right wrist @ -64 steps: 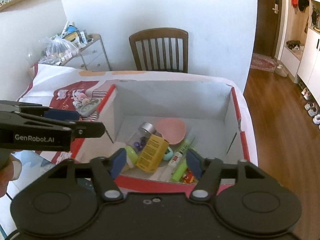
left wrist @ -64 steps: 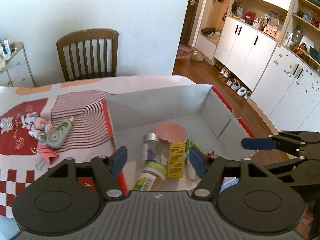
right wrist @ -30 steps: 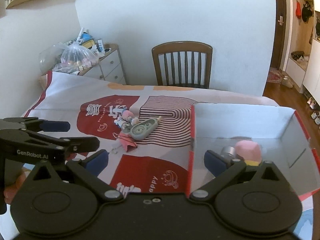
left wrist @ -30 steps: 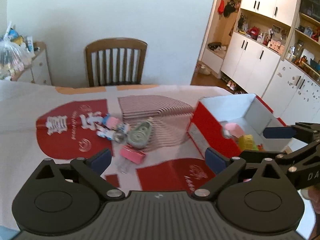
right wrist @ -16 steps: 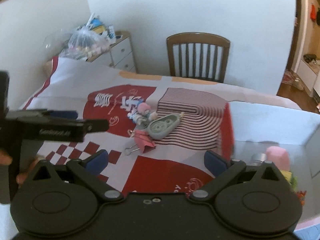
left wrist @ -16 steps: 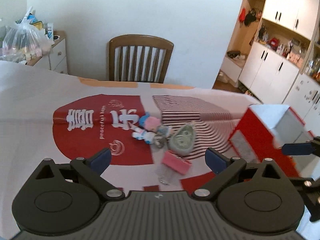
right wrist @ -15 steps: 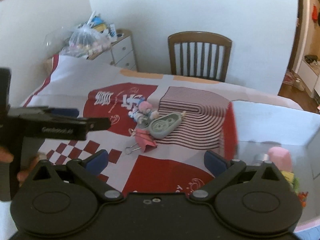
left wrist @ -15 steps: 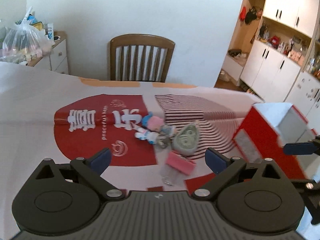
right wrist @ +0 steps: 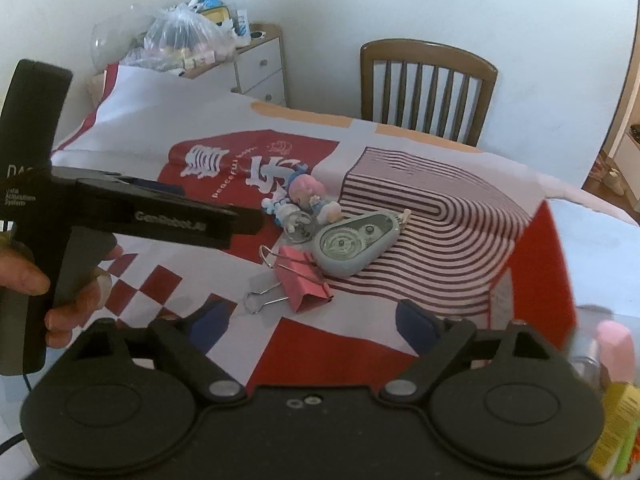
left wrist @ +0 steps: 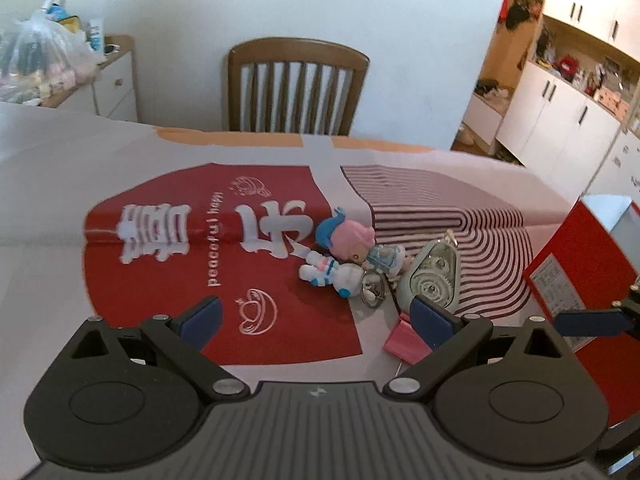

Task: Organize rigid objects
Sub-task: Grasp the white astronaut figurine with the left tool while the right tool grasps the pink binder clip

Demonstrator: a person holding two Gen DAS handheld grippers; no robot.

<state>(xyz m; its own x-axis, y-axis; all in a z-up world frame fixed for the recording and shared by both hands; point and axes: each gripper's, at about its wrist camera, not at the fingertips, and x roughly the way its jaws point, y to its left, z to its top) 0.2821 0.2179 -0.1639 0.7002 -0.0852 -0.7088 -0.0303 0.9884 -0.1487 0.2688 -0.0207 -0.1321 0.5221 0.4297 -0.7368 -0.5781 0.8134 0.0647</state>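
Left wrist view: the left hand-held gripper [left wrist: 316, 316] is wide open and empty, now facing the toys [left wrist: 344, 254] and tape dispenser [left wrist: 432, 278] left on the worktop [left wrist: 48, 184], no longer the box [left wrist: 580, 264].

Right wrist view: the right hand-held gripper [right wrist: 312, 322] is also open and empty, above the pink clip [right wrist: 302, 276]; the box [right wrist: 540, 272] already holds items.

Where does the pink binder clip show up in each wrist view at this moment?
Left wrist: pink binder clip low and right of centre, partly hidden behind the left gripper's right finger.
Right wrist: in full view at centre, just ahead of the open right gripper.
Shared landmark: the grey correction tape dispenser just beyond it.
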